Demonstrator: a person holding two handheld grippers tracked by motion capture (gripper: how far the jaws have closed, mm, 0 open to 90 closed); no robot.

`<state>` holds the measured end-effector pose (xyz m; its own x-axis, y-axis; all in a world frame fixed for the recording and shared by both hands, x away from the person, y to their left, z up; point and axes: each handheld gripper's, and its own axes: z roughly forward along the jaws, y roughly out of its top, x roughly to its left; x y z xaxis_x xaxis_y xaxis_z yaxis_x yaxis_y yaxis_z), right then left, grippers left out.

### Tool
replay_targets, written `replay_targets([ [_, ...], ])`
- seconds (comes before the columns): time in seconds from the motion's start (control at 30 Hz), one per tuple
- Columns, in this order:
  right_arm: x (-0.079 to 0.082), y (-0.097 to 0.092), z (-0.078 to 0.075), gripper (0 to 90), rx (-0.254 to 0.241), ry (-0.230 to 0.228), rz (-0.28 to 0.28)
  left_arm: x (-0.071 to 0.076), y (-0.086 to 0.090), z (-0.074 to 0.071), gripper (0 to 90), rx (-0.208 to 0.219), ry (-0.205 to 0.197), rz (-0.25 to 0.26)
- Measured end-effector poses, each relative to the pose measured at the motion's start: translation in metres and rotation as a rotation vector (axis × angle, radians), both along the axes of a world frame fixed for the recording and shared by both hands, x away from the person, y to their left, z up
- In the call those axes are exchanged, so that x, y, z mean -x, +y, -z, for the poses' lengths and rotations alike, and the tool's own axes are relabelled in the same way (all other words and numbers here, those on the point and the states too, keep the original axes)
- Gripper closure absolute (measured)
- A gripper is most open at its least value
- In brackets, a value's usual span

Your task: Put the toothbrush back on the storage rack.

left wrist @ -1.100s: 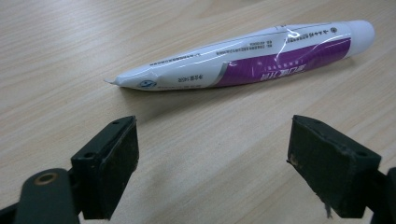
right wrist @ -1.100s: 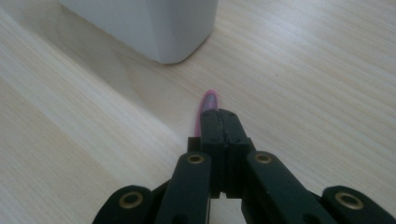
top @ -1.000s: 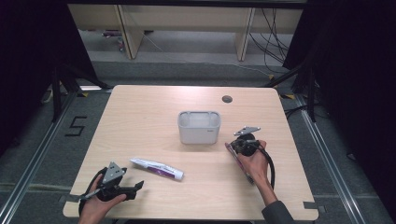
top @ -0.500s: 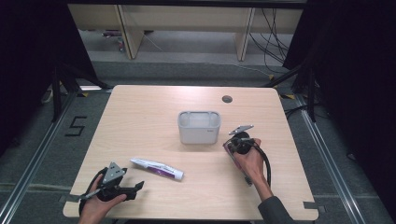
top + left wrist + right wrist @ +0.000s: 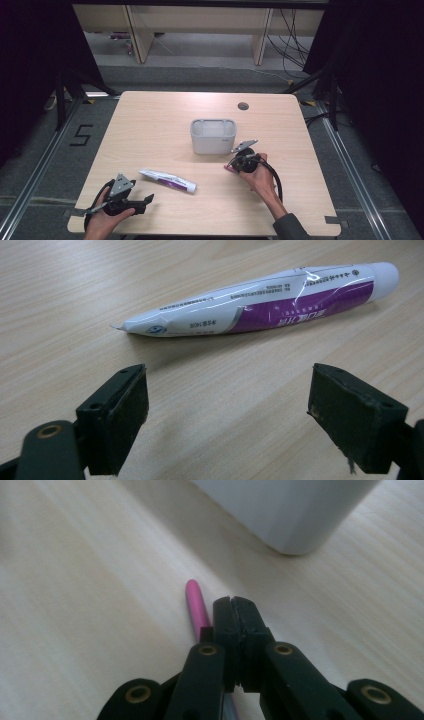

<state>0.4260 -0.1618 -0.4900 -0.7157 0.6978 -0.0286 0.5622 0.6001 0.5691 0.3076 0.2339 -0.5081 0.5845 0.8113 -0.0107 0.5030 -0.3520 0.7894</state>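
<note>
A white and purple toothpaste tube (image 5: pixel 167 180) (image 5: pixel 260 300) lies flat on the table, its cap toward the right in the high view. My left gripper (image 5: pixel 145 201) (image 5: pixel 227 385) rests low just in front of the tube, jaws wide open with only bare wood between them. My right gripper (image 5: pixel 233 166) (image 5: pixel 233 600) is in front of the white container (image 5: pixel 213 136) (image 5: pixel 285 510), its pads pressed together. A thin pink stick (image 5: pixel 196 605) (image 5: pixel 228 170) lies on the table along the left side of those jaws and runs under them; nothing sits between the pads.
The wooden table (image 5: pixel 150 130) has a round cable hole (image 5: pixel 243 106) at the back right. Black cables loop from both grippers. Dark floor, rails and shelving surround the table.
My right gripper has slid left and a little nearer across the table, with the pink stick staying at its tip. The left gripper and the tube have not moved.
</note>
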Motion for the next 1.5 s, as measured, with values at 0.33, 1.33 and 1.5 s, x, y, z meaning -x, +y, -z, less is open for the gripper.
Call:
replay_targets([
  [0.33,0.022,0.008,-0.001,89.7,0.013,0.012,-0.094,0.0,0.0,0.0,15.9,0.003,-0.005,-0.001],
  [1.33,0.096,-0.044,0.001,89.0,0.036,0.044,-0.123,0.0,0.001,-0.001,15.9,-0.01,0.001,-0.002],
  [1.5,0.101,-0.056,-0.001,89.0,0.045,0.043,-0.085,0.0,0.001,0.0,15.9,-0.01,-0.001,-0.005],
])
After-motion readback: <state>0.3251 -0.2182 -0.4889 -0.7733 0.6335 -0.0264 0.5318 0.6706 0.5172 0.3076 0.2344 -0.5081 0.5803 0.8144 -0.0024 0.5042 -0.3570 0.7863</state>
